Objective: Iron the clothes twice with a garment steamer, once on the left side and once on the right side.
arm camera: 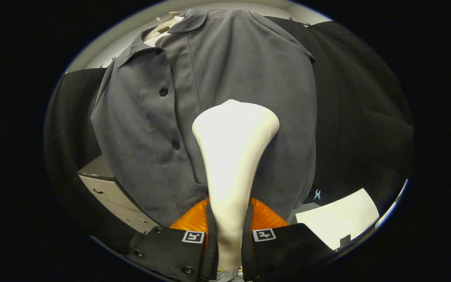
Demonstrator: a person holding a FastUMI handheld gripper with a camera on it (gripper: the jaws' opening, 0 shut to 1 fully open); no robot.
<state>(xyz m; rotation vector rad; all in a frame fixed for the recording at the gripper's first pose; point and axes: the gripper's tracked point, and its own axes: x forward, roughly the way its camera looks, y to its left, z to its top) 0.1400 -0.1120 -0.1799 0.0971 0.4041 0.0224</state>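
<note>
A grey button-up shirt (225,78) hangs on a pale hanger (166,21) straight ahead. A cream-white garment steamer (231,156) stands upright between my fingers, its wide head against the shirt's front, to the right of the button placket (170,117). My gripper (229,235) is shut on the steamer's narrow handle, with both fingers pressing its sides. The steamer's head hides the fabric behind it.
Black cloth (358,109) hangs behind the shirt on both sides. A pale drawer unit (112,192) stands at the lower left of the shirt. A white sheet (339,219) lies on a surface at the lower right.
</note>
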